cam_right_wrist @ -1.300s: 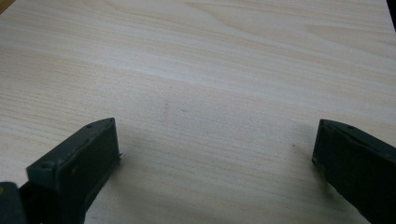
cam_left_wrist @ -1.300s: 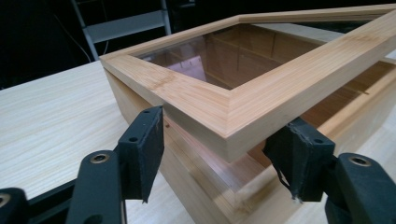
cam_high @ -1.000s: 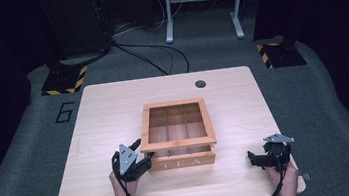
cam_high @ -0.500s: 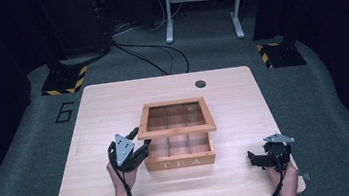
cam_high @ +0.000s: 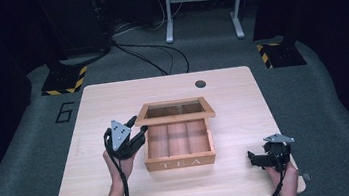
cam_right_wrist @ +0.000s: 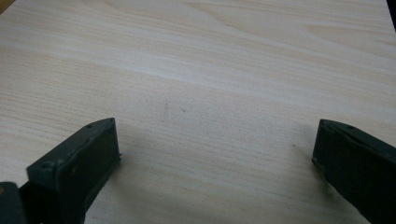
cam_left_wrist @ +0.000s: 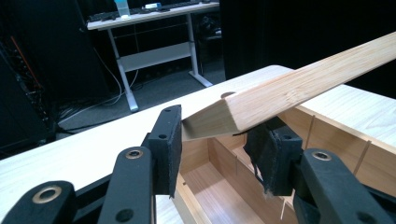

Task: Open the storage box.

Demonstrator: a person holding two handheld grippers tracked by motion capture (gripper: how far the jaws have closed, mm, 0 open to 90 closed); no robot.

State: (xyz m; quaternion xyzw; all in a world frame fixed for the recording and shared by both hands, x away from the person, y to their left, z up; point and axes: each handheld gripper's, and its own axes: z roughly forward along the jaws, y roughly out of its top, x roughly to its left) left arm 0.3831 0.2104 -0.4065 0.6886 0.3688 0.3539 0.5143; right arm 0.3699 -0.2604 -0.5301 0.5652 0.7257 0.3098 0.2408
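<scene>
We see a wooden tea box [cam_high: 179,148] standing near the middle of the light wooden table [cam_high: 244,104], the word TEA on its front wall and its compartments [cam_high: 177,139] showing from above. Its framed lid [cam_high: 174,111] is raised off the front edge and tilts up toward the back, hinged along the far side. Our left gripper [cam_high: 135,131] sits at the lid's left front corner, and from the left gripper view we find the lid's corner [cam_left_wrist: 219,119] between the two black pads [cam_left_wrist: 169,140]; the jaws have just been closing, and they now stand narrow with the pads against the wood, gripping the corner. Below that corner the open box interior [cam_left_wrist: 219,186] and its thin dividers are in view. Our right gripper [cam_high: 256,158] rests low over the table near the front right corner, well apart from the box, its jaws spread wide with bare tabletop [cam_right_wrist: 210,93] between them and nothing held. A small dark round cap [cam_high: 200,83] lies in the tabletop near the far edge, behind the box.
</scene>
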